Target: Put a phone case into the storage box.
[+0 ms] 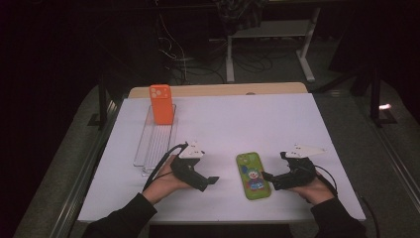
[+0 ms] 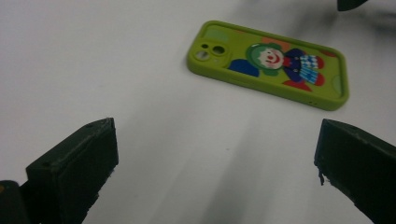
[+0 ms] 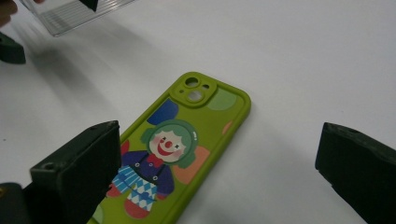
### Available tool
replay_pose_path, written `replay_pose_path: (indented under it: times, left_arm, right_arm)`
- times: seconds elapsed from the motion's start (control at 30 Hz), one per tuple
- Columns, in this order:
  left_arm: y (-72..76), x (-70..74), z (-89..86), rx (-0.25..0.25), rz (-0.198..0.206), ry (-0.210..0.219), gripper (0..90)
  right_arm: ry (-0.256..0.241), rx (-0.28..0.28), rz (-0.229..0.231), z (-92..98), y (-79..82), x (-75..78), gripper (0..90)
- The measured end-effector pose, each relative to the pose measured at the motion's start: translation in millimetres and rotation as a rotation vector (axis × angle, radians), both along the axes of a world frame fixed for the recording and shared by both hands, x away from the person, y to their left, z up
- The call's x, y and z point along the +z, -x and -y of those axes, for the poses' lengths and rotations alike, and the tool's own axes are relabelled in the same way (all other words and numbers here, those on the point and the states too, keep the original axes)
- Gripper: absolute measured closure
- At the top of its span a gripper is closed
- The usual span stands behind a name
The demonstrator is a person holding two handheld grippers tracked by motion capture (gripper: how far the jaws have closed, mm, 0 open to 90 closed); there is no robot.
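- We worked at a white worktop (image 1: pixel 218 124) in a dark room, with cables and the metal legs of another desk on the floor beyond its far edge.
- Our left claw (image 1: pixel 210 180) hovered low near the front edge, its jaws spread wide apart with nothing between them; in the left gripper view the two black jaws framed bare white surface.
- Our right claw (image 1: pixel 268 176) was likewise wide open and held nothing, its tips just beside the right edge of the green phone case (image 1: pixel 252 176).
- The green phone case lay flat on the worktop between the two claws, nearer the right one, with its clown picture facing up and its camera cut-out at the far end.
- In the right gripper view the case (image 3: pixel 173 154) sat close under the left jaw, partly overlapped by it; whether that jaw touched it we could not tell.
- In the left gripper view the case (image 2: pixel 271 63) lay farther off, well ahead of the jaws.
- Farther out, a clear plastic tray (image 1: pixel 156 141) lay on the left part of the worktop, running front to back.
- An orange phone case (image 1: pixel 161 104) stood upright at the tray's far end.
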State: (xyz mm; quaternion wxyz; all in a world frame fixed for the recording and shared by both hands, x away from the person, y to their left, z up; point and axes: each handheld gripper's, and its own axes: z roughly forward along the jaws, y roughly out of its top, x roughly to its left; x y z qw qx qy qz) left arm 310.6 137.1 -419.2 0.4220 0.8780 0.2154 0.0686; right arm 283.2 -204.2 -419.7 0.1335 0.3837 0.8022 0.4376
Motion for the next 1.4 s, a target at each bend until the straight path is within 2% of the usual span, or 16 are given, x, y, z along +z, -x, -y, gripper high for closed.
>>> replay_pose_path:
  times: [0.07,0.13,0.27,0.37,0.57,0.6,0.63,0.87,0.93,1.07,1.27,1.4]
  left_arm:
    - [-0.5,-1.0,-0.6,0.005,0.002,-0.005,0.0]
    - [-1.2,-1.0,-1.9,0.007,-0.010,0.014,0.0]
    - [-2.4,-0.5,-4.3,0.014,-0.009,0.017,0.0]
    - [-3.4,-1.8,-4.8,0.020,-0.013,0.018,0.0]
    - [-5.2,-1.0,-7.3,0.024,-0.014,0.016,0.0]
    - [-5.5,-1.3,-7.5,0.023,-0.016,0.018,0.0]
    - [-5.6,-1.4,-7.6,0.021,-0.017,0.019,0.0]
    - [-5.4,-1.1,-7.1,0.009,-0.015,0.009,0.0]
    - [-5.2,-1.1,-7.3,0.016,-0.018,0.013,0.0]
    - [-5.3,-1.1,-7.1,0.014,-0.018,0.010,0.0]
    - [-5.5,-1.8,-7.2,0.009,-0.021,0.008,0.0]
    - [-5.7,-1.5,-7.2,0.009,-0.018,0.009,0.0]
  right_arm:
    - [-0.009,0.007,-0.015,-2.2,-0.3,3.6,0.0]
    - [-0.019,0.019,-0.027,-5.6,0.1,7.0,3.7]
    - [-0.020,0.061,-0.057,-17.2,0.2,9.6,13.9]
    - [-0.014,0.078,-0.101,-29.9,-0.2,10.4,21.1]
    - [0.015,0.127,-0.130,-52.2,-2.8,9.6,45.0]
    - [0.021,0.132,-0.148,-57.3,-1.9,9.1,48.4]
    - [0.033,0.147,-0.144,-59.2,-2.1,7.7,51.8]
    - [0.087,0.214,-0.192,-78.0,2.8,-1.3,80.9]
    - [0.108,0.233,-0.197,-81.8,4.5,-5.5,86.2]
    - [0.132,0.248,-0.219,-86.2,7.2,-9.2,87.9]
    - [0.176,0.279,-0.226,-91.3,10.7,-14.8,88.0]
    - [0.189,0.275,-0.238,-91.3,13.0,-16.6,88.1]
